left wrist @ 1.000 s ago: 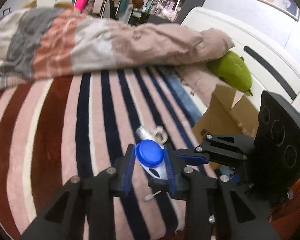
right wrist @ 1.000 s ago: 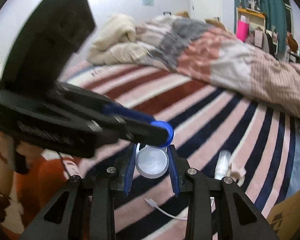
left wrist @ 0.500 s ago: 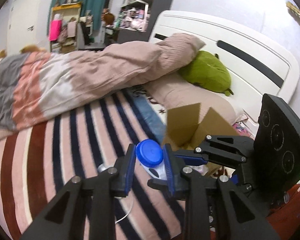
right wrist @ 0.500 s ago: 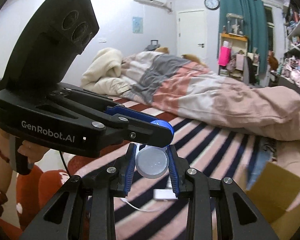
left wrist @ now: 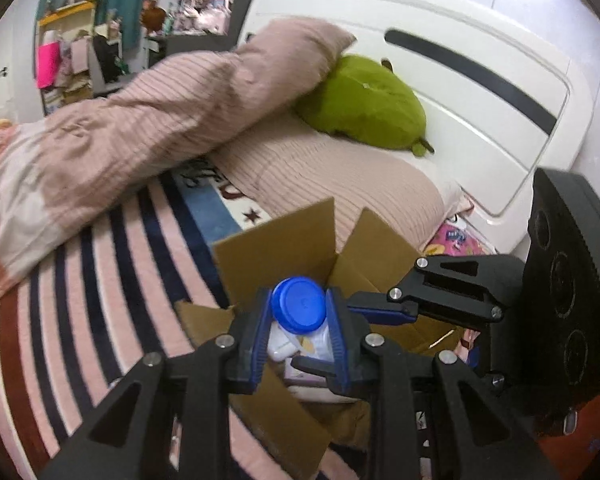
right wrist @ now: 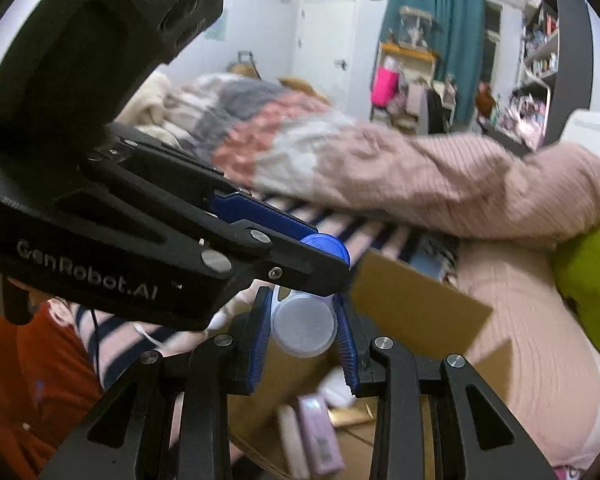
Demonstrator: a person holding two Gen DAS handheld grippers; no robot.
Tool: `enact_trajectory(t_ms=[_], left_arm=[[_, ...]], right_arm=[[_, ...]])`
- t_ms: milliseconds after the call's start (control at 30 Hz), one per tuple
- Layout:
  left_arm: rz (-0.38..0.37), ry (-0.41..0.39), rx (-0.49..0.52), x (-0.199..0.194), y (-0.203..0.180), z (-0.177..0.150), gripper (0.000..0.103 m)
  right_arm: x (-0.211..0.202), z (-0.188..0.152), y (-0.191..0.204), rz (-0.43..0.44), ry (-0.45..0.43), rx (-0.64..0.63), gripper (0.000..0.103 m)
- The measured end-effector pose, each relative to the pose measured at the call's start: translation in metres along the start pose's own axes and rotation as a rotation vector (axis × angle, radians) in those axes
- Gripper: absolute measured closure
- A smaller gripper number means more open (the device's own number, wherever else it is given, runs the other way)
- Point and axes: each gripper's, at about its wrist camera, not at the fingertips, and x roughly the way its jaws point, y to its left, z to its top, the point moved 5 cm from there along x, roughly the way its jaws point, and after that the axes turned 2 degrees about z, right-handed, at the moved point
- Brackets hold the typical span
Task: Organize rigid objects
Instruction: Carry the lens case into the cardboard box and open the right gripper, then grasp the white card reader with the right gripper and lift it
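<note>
I keep both grippers closed on one small clear plastic bottle (left wrist: 300,336), the left gripper (left wrist: 299,320) at its blue cap (left wrist: 299,307), the right gripper (right wrist: 303,324) at its base, so it hangs steady over the open brown cardboard box (left wrist: 276,248) on the bed.

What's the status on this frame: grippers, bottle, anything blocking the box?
Left gripper and right gripper both shut on the bottle, one at each end. Bottle held over the open cardboard box. Items already inside; flaps open, no obstruction seen.
</note>
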Motion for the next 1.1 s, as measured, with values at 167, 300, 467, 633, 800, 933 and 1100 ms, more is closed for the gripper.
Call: enact_trajectory(t_ms=[167, 300, 467, 633, 800, 933, 1100], left_arm=[[-0.032, 0.076, 0.003, 0.032, -0.007, 0.002, 0.079], [-0.034, 0.109, -0.003, 0.043, -0.006, 0.001, 0.078], [0.004, 0.127, -0.013, 0.043, 0.002, -0.005, 0.053], [0.012, 0.073, -0.031, 0.018, 0.014, -0.007, 0.043], [0.076, 0.008, -0.070, -0.023, 0.040, -0.016, 0.042], [0.175, -0.050, -0.126, -0.064, 0.076, -0.035, 0.036], [0.305, -0.089, -0.193, -0.103, 0.125, -0.072, 0.032]], right_arm=[[0.010, -0.019, -0.023, -0.010, 0.137, 0.065, 0.077], [0.019, -0.030, -0.035, 0.019, 0.216, 0.126, 0.077], [0.026, -0.033, -0.036, 0.010, 0.282, 0.150, 0.076], [0.028, -0.033, -0.031, 0.011, 0.328, 0.147, 0.065], [0.023, -0.022, -0.022, 0.017, 0.307, 0.131, 0.064], [0.016, 0.003, 0.007, 0.065, 0.216, 0.087, 0.062], [0.025, 0.030, 0.067, 0.194, 0.158, 0.030, 0.061]])
